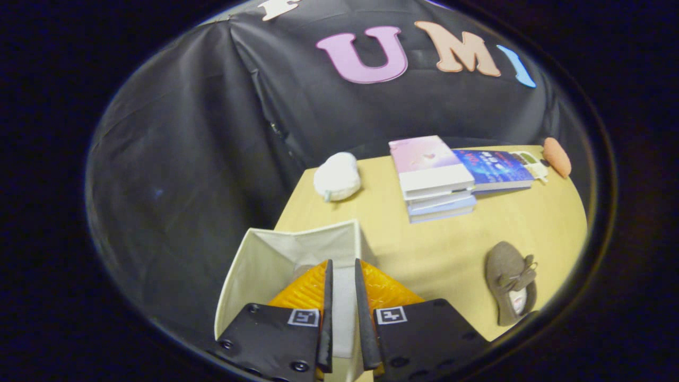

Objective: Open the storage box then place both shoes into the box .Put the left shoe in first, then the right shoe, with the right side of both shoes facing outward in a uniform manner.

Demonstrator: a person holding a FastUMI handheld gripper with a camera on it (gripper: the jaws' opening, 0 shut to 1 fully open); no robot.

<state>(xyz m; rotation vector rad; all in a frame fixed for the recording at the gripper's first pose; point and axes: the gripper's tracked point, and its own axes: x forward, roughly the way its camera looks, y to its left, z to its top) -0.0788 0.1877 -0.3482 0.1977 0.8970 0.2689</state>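
Hovering over the open storage box point(276, 260) at the bench's near left corner, tool point(342, 289) nearly closed, a narrow gap between the fingers, nothing gripped. Only pale fabric lining visible inside (whether a shoe already lies there cannot be told). Brown shoe point(510, 281) lying on the bench's near right edge, well apart from the box. Best to open wider, approach that shoe along its length, pinch across the sides, keep its right side turned outward when lowering.
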